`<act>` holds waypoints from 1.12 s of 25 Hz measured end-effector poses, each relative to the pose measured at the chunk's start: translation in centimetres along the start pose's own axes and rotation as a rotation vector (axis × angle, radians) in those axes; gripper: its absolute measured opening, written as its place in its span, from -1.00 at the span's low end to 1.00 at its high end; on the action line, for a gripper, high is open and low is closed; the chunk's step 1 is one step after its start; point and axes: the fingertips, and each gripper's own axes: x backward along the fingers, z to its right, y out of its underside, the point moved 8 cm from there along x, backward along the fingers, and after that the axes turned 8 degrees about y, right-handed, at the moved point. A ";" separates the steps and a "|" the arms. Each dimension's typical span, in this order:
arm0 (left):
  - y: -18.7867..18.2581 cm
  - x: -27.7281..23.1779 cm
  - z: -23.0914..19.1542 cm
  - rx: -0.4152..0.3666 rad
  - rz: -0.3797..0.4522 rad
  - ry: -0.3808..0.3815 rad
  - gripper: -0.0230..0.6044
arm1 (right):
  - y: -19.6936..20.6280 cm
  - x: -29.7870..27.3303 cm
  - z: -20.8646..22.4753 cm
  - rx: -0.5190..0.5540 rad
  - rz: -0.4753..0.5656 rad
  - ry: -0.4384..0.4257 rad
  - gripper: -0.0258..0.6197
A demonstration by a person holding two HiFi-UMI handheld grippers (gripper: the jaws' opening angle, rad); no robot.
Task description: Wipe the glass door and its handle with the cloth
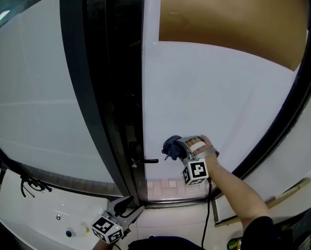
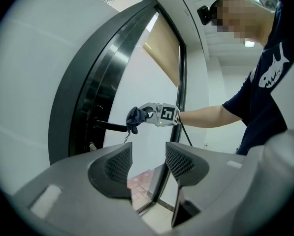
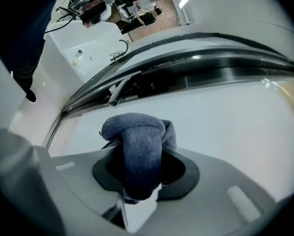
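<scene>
A: What's in the right tongs [image 1: 174, 150]?
B: A dark blue cloth [image 3: 137, 151]. They're clenched on it, and it is bunched between the 2 jaws and bulges past them.
A: Where is it?
B: At the glass door [image 1: 223, 103], just right of the black handle [image 1: 146, 161]. I can't tell if it touches the handle's tip.
A: The arm?
B: The forearm [image 1: 238, 191] is stretched forward, and the hand [image 1: 206, 148] is wrapped over the tongs.
A: And the left tongs [image 2: 147, 163]?
B: Released, jaws apart with nothing between them. They're held low and aimed at the door's foot. The hand holding them is cut off.
</scene>
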 end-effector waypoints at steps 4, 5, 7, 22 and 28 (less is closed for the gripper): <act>0.1 -1.2 0.2 -0.006 -0.004 0.036 -0.26 | 5.9 2.7 -0.6 -0.026 -0.114 0.004 -0.53; 0.3 -1.5 0.3 -0.008 -0.005 0.045 -0.26 | 7.3 3.4 -0.6 -0.036 -0.142 0.004 -0.53; 0.2 -2.0 0.5 -0.012 -0.011 0.057 -0.26 | 9.9 4.6 -0.7 -0.045 -0.197 0.006 -0.53; 0.6 -1.9 1.2 -0.006 -0.010 0.052 -0.26 | 14.1 9.0 -0.3 -0.218 -0.309 0.036 -0.53; -0.1 -1.3 1.2 -0.005 -0.019 0.031 -0.26 | 4.6 6.9 2.1 -0.407 -0.070 0.025 -0.53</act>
